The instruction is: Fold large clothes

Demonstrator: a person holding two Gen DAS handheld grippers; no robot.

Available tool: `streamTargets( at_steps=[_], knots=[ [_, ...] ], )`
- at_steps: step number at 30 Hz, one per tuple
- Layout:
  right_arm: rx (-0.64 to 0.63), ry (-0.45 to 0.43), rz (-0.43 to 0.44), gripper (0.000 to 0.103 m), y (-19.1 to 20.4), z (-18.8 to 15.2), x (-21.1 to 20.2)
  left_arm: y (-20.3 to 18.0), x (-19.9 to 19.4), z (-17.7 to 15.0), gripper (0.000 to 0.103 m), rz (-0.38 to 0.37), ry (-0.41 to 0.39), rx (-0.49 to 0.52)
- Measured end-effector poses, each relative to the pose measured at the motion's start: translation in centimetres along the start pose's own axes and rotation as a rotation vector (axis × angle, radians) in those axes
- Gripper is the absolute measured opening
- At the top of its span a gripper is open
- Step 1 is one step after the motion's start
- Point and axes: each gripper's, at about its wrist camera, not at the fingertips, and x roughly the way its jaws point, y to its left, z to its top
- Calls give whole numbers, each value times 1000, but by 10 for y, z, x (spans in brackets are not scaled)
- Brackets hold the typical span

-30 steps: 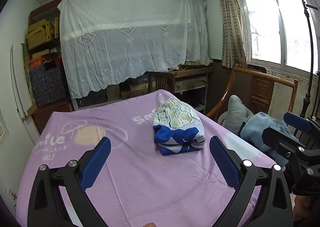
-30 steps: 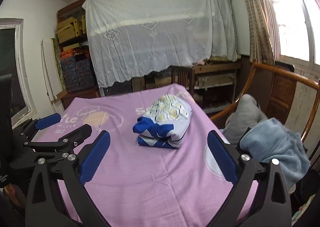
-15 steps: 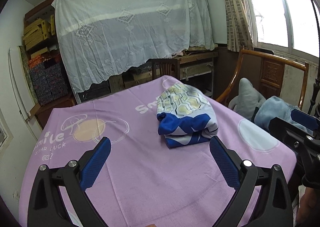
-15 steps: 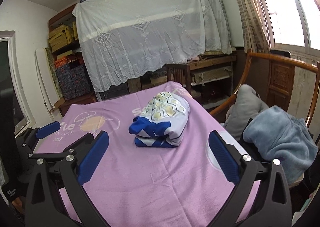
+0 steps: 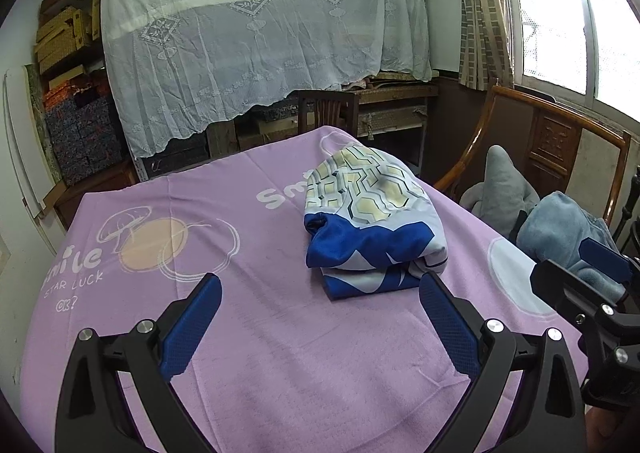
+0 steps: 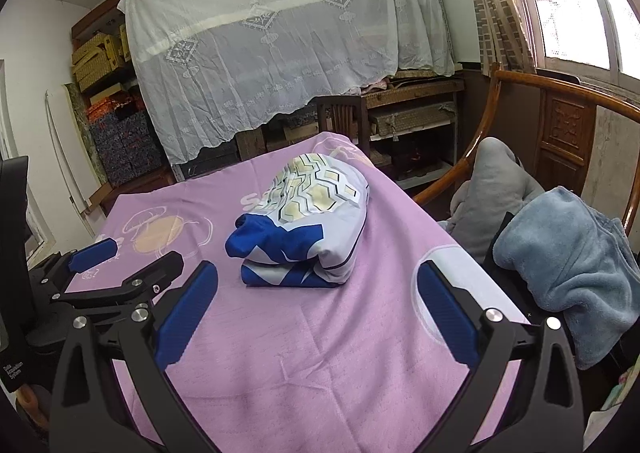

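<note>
A folded garment (image 5: 370, 221), blue and white with a yellow hexagon print, lies in a thick bundle on the purple tablecloth (image 5: 280, 333). It also shows in the right wrist view (image 6: 306, 229). My left gripper (image 5: 320, 327) is open and empty, held above the cloth just short of the bundle. My right gripper (image 6: 316, 317) is open and empty, also short of the bundle. Each gripper shows at the edge of the other's view: the right one (image 5: 592, 293) and the left one (image 6: 108, 273).
A wooden armchair (image 6: 560, 125) at the table's right side holds a light blue fleece blanket (image 6: 568, 265) and a grey cushion (image 6: 492, 181). A dark wooden chair (image 5: 328, 113) and cloth-covered shelves (image 5: 260, 33) stand behind the table.
Both grippers have moved forward towards the folded bundle, which looms larger in both views. Both stay open and empty. The bundle has not moved.
</note>
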Motion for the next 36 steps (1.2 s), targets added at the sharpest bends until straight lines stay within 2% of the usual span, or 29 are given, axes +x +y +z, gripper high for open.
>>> streamTargets(
  at_steps=[18, 36],
  knots=[
    [-9, 12, -7, 98, 1, -7, 11, -4, -8, -2, 99, 30, -49, 9],
    [-5, 6, -3, 98, 2, -7, 5, -2, -12, -1, 99, 34, -56, 7]
  ],
)
